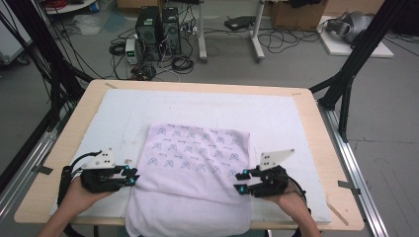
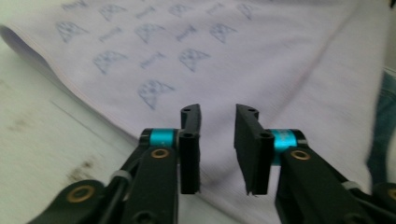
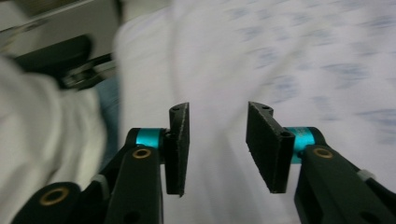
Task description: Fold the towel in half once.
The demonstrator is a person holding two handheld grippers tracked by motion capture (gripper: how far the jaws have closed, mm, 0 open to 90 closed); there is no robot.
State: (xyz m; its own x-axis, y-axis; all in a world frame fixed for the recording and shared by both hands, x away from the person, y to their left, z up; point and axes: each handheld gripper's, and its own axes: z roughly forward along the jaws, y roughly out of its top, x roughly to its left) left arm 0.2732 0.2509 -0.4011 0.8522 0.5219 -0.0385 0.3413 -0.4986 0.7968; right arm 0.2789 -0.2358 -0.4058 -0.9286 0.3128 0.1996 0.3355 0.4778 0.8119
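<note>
A pale lilac towel [image 1: 190, 170] with small blue printed motifs lies folded on the white pad, its near end hanging over the table's front edge. My left gripper [image 1: 132, 177] sits at the towel's left edge, open, jaws apart over the cloth [image 2: 280, 70] with nothing between them. At the towel's right edge, my right gripper [image 1: 240, 181] is also open and points inward. In the right gripper view the towel [image 3: 261, 60] is blurred beyond the gripper [image 3: 218, 140].
A white pad [image 1: 276, 118] covers most of the wooden table [image 1: 316, 123]. Black frame posts [image 1: 353, 59] stand at both sides. Computer towers [image 1: 158, 32] and cables lie on the floor behind the table.
</note>
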